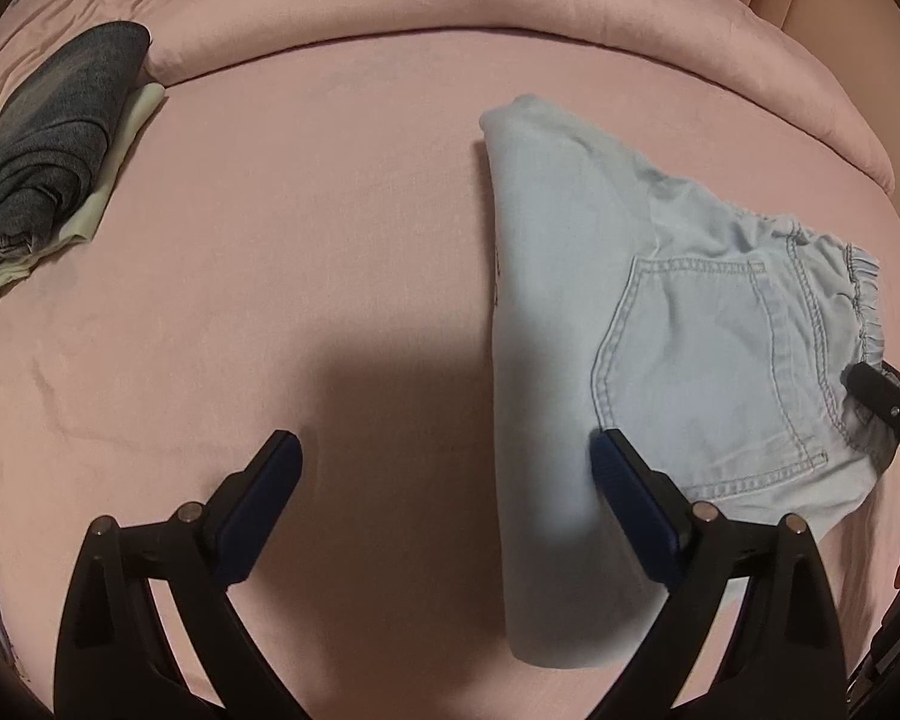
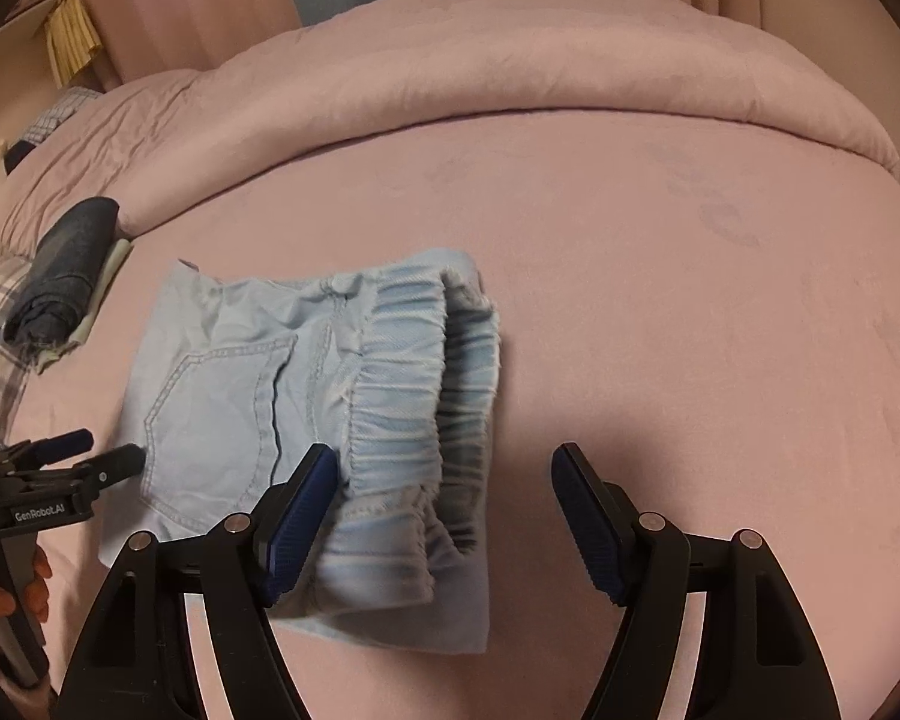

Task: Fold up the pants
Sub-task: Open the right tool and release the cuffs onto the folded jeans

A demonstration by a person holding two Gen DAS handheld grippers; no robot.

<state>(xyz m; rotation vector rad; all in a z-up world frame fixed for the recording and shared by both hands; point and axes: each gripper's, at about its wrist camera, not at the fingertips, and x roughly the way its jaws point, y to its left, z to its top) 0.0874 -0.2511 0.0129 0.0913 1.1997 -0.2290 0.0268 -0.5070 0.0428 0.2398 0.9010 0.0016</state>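
Folded pants (image 1: 570, 300) on bed, beside L jaws, under open R jaws.

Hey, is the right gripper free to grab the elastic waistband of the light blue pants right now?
Probably yes. The right gripper hangs open just above the waistband of the light blue pants, nothing lying between them; the left gripper sits off at the far edge.

Pale blue pants (image 1: 660, 312) on pink sheet (image 1: 270, 240); dark grey folded garment (image 1: 48, 132) — black grippers' blue fingers (image 2: 297, 525).
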